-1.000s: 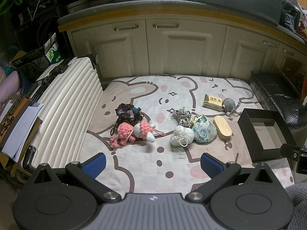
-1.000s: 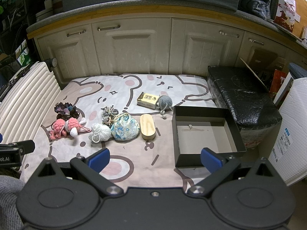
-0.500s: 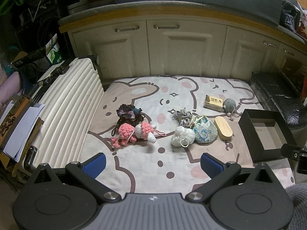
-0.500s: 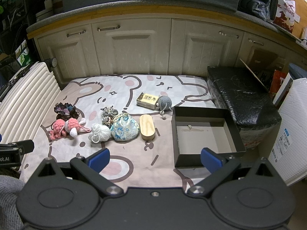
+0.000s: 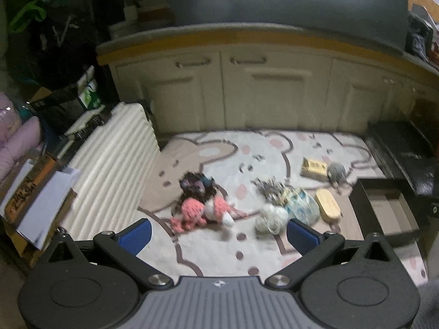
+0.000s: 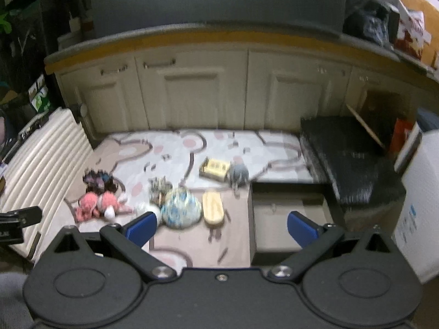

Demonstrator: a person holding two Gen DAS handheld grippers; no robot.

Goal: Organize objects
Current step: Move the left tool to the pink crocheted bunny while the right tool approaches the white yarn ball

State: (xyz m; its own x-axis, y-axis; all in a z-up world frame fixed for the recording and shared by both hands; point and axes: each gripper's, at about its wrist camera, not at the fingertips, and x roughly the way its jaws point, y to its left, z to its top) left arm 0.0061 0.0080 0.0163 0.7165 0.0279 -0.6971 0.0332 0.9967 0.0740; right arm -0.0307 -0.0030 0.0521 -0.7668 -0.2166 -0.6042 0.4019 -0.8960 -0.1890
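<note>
Small items lie scattered on a cartoon-print mat: pink crochet toys, a dark yarn bundle, a white yarn ball, a floral pouch, a wooden oval case, a yellow box and a grey knit ball. An open black box sits at the mat's right edge. My left gripper and right gripper both hover open above the near side of the mat, holding nothing. Both views are blurred.
Cream cabinets run behind the mat. A ribbed white suitcase lies along the left edge, with papers and boxes beside it. A black wrapped block and a white carton stand at the right.
Both cameras have tilted or pulled back, so the mat and items sit lower in the views, now blurred by motion. The items have not moved and both grippers stay open.
</note>
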